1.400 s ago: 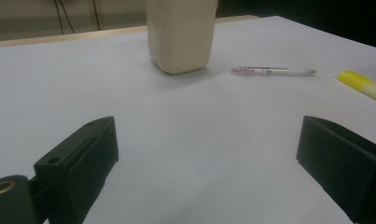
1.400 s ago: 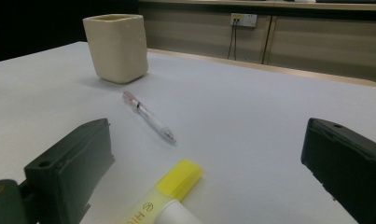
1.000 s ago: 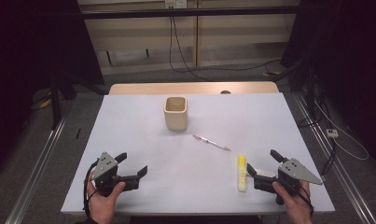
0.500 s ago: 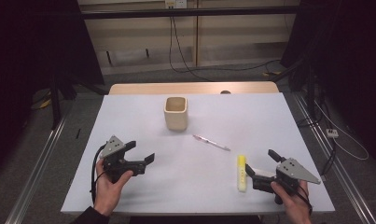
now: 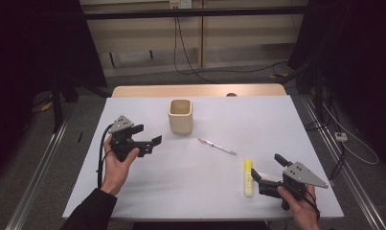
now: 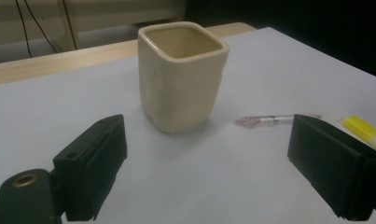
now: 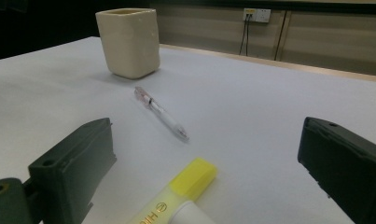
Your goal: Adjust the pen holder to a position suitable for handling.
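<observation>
The table (image 5: 286, 120) has a white top with a bare wooden strip along its far edge at 12 o'clock. Taking the middle of the white top as the clock's centre, a cream square cup (image 5: 181, 116) stands upright towards 11 o'clock, well inside the far edge. A thin pen (image 5: 217, 146) lies flat just right of centre, apart from the cup. A yellow highlighter (image 5: 248, 178) lies at about 4 o'clock, pointing roughly along the 12-to-6 line, short of the near edge. Open white surface spreads at 1 to 3 o'clock, along the left side at 8 to 10 o'clock, and across the near middle at 6 o'clock.

The left gripper (image 5: 150, 140) is held in the person's left hand (image 5: 115, 160) at about 9 o'clock, near the left edge, raised above the top. Its jaws are spread wide and grasp nothing; in the left gripper view the left gripper (image 6: 209, 163) faces the cup (image 6: 182, 74), with the pen (image 6: 269, 119) beyond to the right.

The right gripper (image 5: 267, 168) sits at about 4 o'clock near the near right corner, held by the right hand (image 5: 300, 206). Its jaws are spread wide, empty, touching nothing. In the right gripper view the right gripper (image 7: 209, 172) has the highlighter (image 7: 183, 198) lying between the jaws but clear of both, with the pen (image 7: 161, 113) and cup (image 7: 128, 42) farther ahead.
</observation>
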